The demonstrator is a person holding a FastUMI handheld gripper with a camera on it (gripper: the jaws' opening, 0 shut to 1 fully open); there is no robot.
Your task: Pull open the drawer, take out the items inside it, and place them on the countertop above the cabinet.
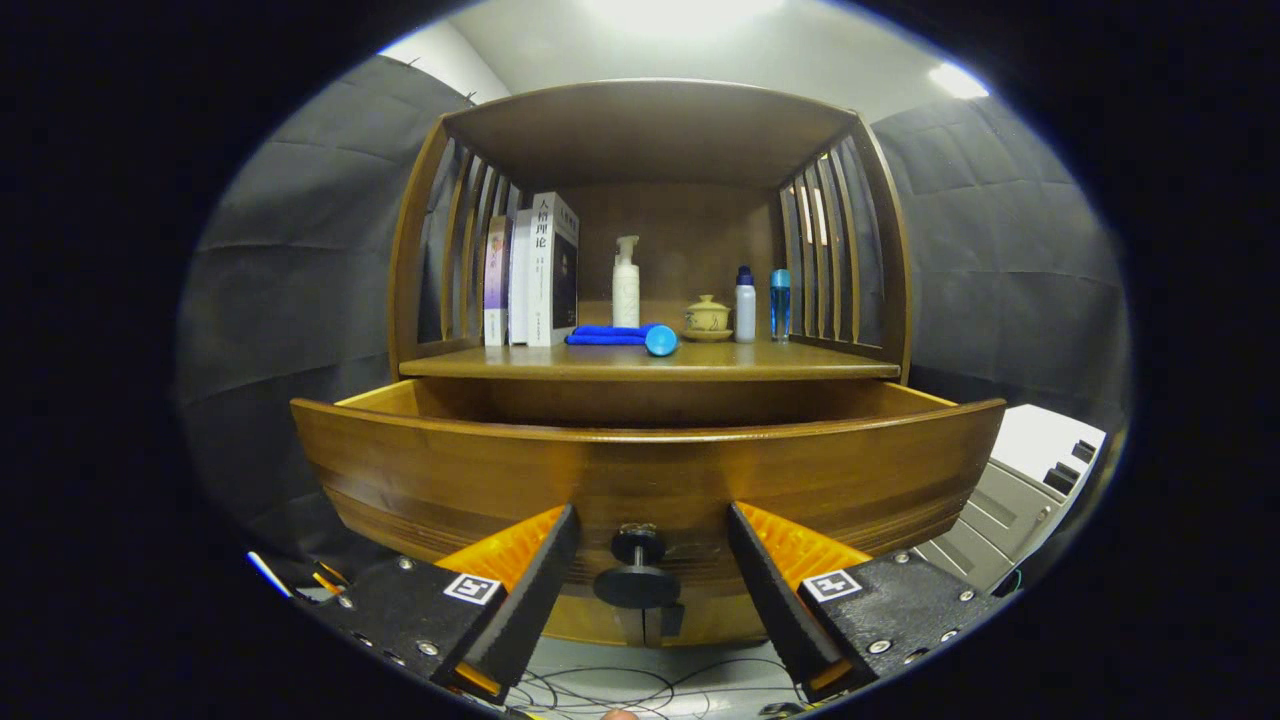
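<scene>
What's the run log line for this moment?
drawer: pulled open | gripper: open, fingers either side of knob, not gripping | drawer contents: hidden | countertop: blue cloth

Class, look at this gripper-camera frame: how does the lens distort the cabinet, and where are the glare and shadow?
Gripper view: fisheye bowing bends the drawer front and shelf edge into curves; ceiling lights blow out to white glare; the drawer's interior lies in shadow, contents unseen; the open gripper straddles the knob, not touching it; the books stay sharp.

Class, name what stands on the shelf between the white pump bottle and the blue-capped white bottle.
In the gripper view, a small lidded cup on its saucer.
</scene>
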